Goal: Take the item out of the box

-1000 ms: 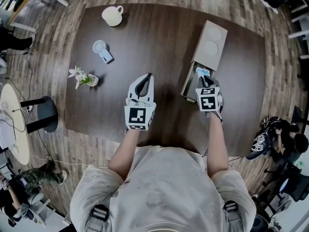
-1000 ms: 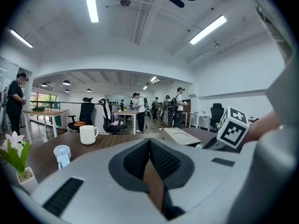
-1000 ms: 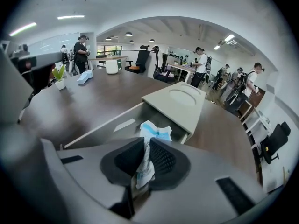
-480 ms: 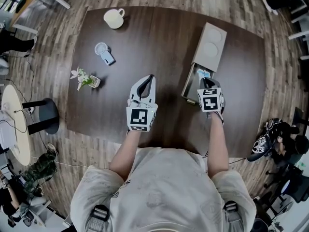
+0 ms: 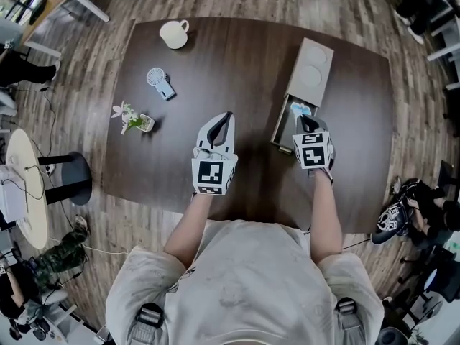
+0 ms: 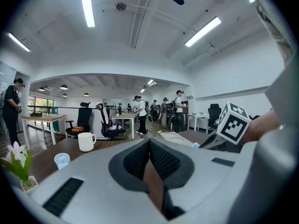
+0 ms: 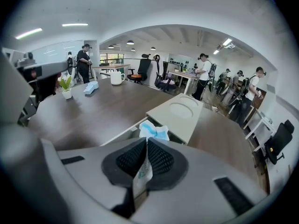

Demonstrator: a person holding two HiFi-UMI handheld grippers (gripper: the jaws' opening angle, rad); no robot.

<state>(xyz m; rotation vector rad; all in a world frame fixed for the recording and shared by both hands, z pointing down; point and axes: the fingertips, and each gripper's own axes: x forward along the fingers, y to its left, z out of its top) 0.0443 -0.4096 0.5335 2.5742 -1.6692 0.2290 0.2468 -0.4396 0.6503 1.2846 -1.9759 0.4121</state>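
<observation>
Clearly, right tool (image 7: 146, 143) pinches packet (image 7: 153, 130) (head view hides grip).

In the head view the right gripper (image 5: 305, 119) covers the near, open end of the box (image 5: 310, 74), so the box's inside is hidden there, apart from a pale blue scrap of the item (image 5: 300, 108) at the jaw tips. In the right gripper view, just this side of the box, most of the item is buried between the closed pads, with only its crumpled blue-and-white top and a thin strip showing, and its print is too small to read. From the left gripper view the box's near end lies behind the right gripper.
</observation>
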